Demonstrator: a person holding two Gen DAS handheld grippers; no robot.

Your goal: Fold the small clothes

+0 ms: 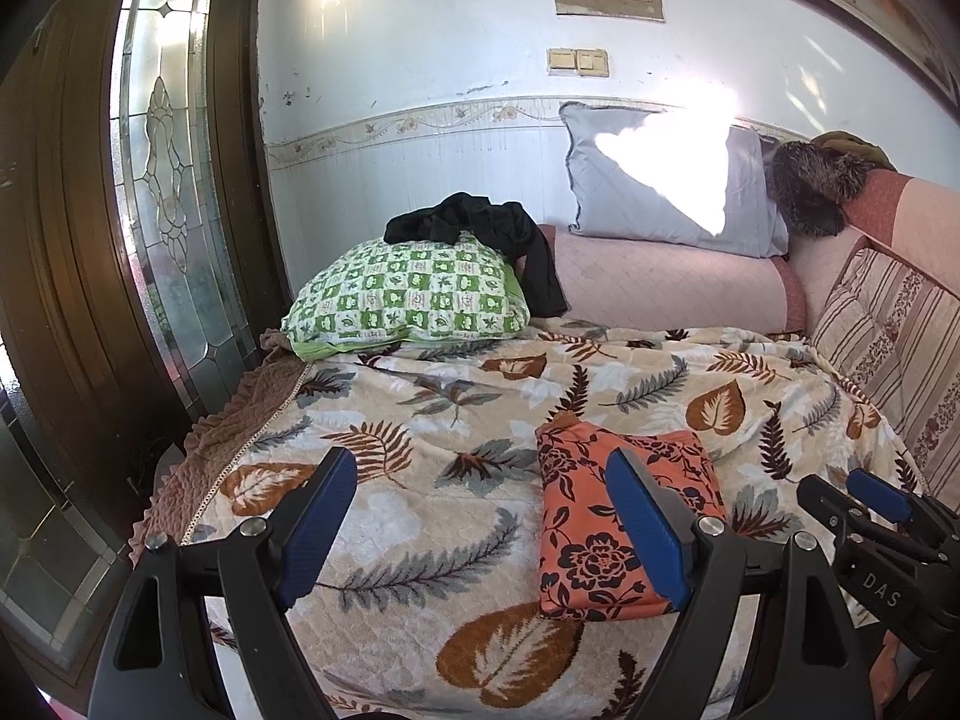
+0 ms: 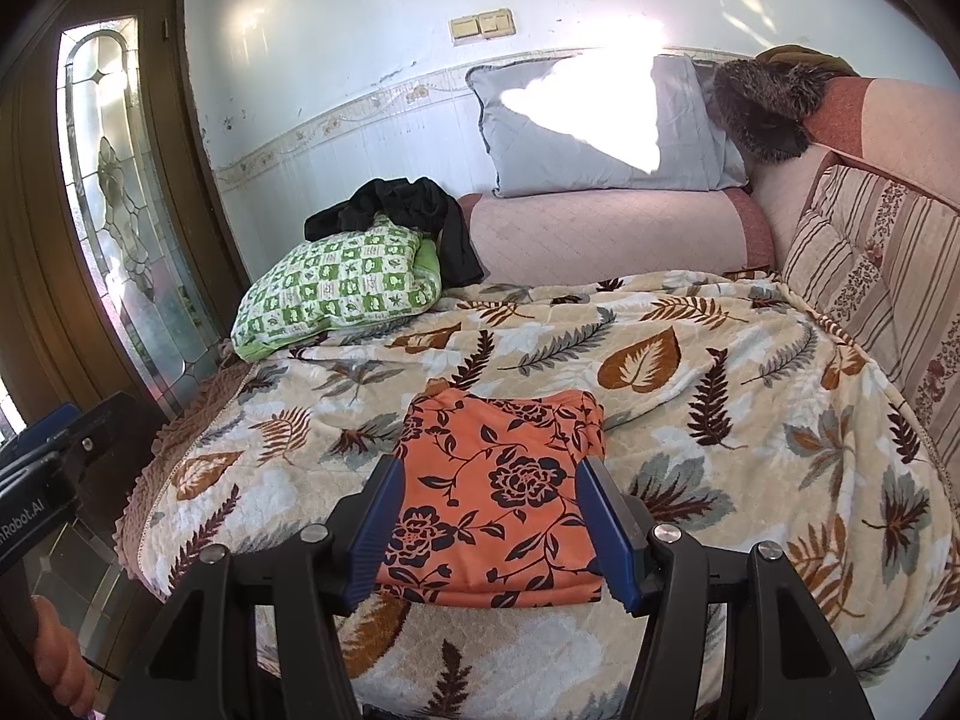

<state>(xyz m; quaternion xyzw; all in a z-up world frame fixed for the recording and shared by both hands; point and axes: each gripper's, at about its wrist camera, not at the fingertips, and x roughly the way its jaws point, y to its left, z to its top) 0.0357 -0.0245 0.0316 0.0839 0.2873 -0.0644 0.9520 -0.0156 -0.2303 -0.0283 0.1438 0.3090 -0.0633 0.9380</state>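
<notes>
An orange garment with dark flowers [image 1: 606, 534] lies folded into a neat rectangle on the leaf-print blanket [image 1: 432, 456]. It also shows in the right wrist view [image 2: 498, 486]. My left gripper [image 1: 489, 522] is open and empty, held above the blanket to the left of the garment. My right gripper [image 2: 486, 522] is open and empty, hovering near the garment's front edge without gripping it. The right gripper also shows at the right edge of the left wrist view [image 1: 864, 504].
A green checked pillow [image 1: 408, 300] with a black garment [image 1: 480, 234] on it lies at the back left. A grey pillow [image 1: 672, 186] leans on the wall. Striped cushions [image 1: 888, 336] line the right side. A wooden door with glass [image 1: 168, 180] stands left of the bed.
</notes>
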